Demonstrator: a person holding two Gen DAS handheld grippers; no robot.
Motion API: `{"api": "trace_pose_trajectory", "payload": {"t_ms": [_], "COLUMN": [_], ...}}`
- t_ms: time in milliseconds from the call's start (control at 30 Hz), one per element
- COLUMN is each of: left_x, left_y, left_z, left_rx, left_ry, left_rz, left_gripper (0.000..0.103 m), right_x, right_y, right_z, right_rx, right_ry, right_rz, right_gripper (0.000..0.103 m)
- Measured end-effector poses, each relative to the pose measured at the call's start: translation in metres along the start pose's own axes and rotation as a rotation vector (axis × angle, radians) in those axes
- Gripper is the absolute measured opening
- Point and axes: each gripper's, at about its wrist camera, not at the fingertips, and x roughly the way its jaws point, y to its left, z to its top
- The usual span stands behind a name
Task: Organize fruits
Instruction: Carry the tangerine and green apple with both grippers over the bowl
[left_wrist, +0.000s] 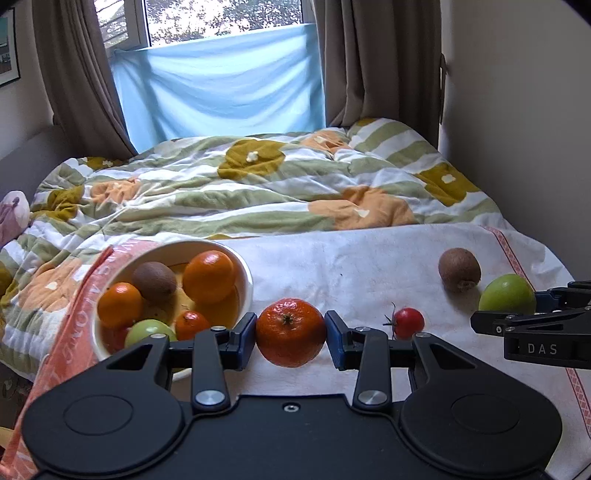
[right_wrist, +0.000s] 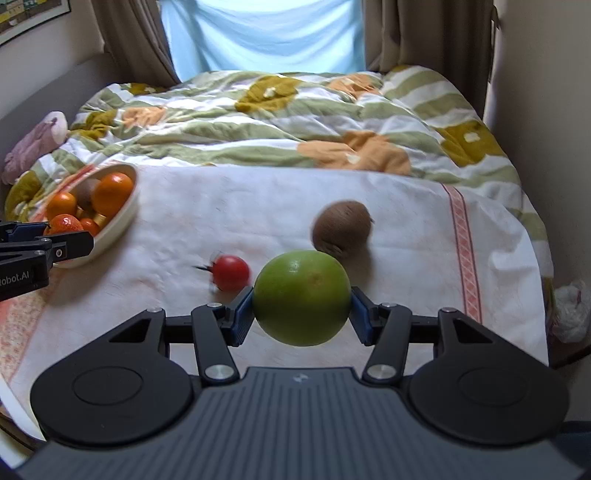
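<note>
My left gripper (left_wrist: 291, 332) is shut on an orange tangerine (left_wrist: 291, 332), just right of a cream bowl (left_wrist: 243, 275). The bowl holds oranges (left_wrist: 208, 276), a kiwi (left_wrist: 154, 282), a green fruit (left_wrist: 149, 331) and a small tangerine (left_wrist: 191, 325). My right gripper (right_wrist: 302, 297) is shut on a green apple (right_wrist: 302, 297), which also shows in the left wrist view (left_wrist: 506, 293). A cherry tomato (left_wrist: 408, 323) (right_wrist: 231, 272) and a loose kiwi (left_wrist: 459, 269) (right_wrist: 341, 228) lie on the white towel (left_wrist: 351, 266) between the grippers. The bowl also shows in the right wrist view (right_wrist: 122, 218).
The towel lies over a bed with a flowered green and orange quilt (left_wrist: 240, 184). Curtains (left_wrist: 77, 74) and a blue cloth (left_wrist: 221, 85) hang behind. A wall (left_wrist: 517, 110) runs along the right side. A plush toy (right_wrist: 37, 142) lies at far left.
</note>
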Motion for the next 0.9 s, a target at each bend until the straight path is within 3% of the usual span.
{"api": "trace_pose_trajectory", "payload": {"t_ms": [200, 467, 667, 900], "left_x": [-0.027, -0.034, -0.014, 0.029], "left_y": [0.036, 0.097, 0.140, 0.175], "left_z": [0.016, 0.039, 0.051, 0.050], "left_rx": [-0.061, -0.078, -0.064, -0.023], "left_ry": [-0.042, -0.057, -0.026, 0.042], "left_rz": [0.046, 0.070, 0.053, -0.030], "left_gripper": [0.044, 0.044, 0.044, 0.044], "right_x": [-0.015, -0.016, -0.001, 0.035], "right_y": [0.039, 0.102, 0.150, 0.193], "right_z": [0.028, 0.066, 0.089, 0.100], "right_rx": [-0.049, -0.066, -0.056, -0.036], "right_ry": [-0.043, -0.072, -0.063, -0.028], "right_rz": [0.074, 0.130, 0.149, 0.122], "right_gripper": [0.069, 0.069, 0.069, 0.069]}}
